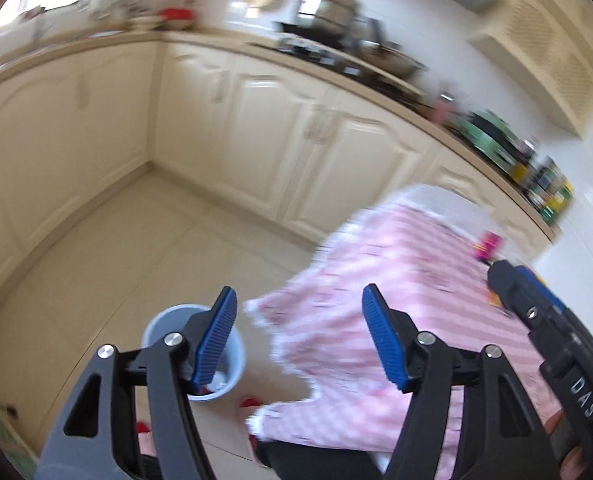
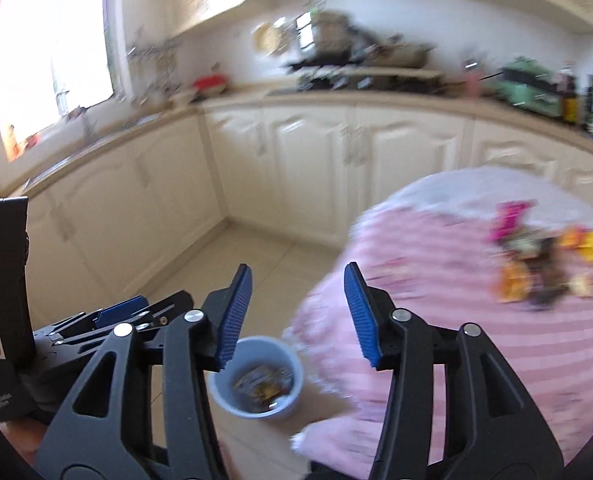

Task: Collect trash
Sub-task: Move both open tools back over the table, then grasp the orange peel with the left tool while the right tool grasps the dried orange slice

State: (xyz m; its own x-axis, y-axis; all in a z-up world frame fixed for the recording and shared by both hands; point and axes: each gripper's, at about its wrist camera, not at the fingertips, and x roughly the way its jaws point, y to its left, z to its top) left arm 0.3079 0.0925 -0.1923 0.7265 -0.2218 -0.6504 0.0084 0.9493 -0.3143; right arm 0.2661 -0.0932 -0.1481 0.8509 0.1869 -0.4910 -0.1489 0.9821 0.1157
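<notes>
left gripper (image 1: pixel 298 336) jaws spread, empty | right gripper (image 2: pixel 298 312) jaws spread, empty | risk: wrappers (image 2: pixel 544 264) on bench (image 2: pixel 436 264) lie well apart from bin (image 2: pixel 256 380); a carried piece could drop on floor (image 2: pixel 272 264)

Both black plastic two-finger grippers, left (image 1: pixel 298 338) and right (image 2: pixel 298 314), had ribbed blue pads, silver screws, white lettering.
</notes>
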